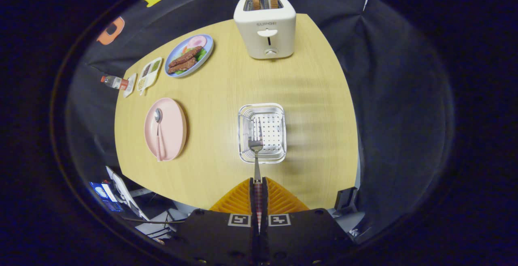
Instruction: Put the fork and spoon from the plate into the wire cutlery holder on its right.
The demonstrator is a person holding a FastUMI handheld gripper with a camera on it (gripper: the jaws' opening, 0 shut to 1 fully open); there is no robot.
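Observation:
My gripper (258,181) is shut on the fork (256,152) by its checked handle, held high above the table. The fork's metal head points forward and hangs over the near side of the wire cutlery holder (262,132), a square metal basket with a perforated bottom, straight ahead of the fingers. To the left of the holder lies the pink plate (172,130). On it rests the spoon (158,134), its bowl at the far end and its pink checked handle pointing toward me.
A white toaster (265,27) with two bread slices stands at the table's far side. Far left are a blue plate of food (189,55), a small divided dish (148,73) and a bottle (114,81). The wooden table (315,96) ends close below the fingers.

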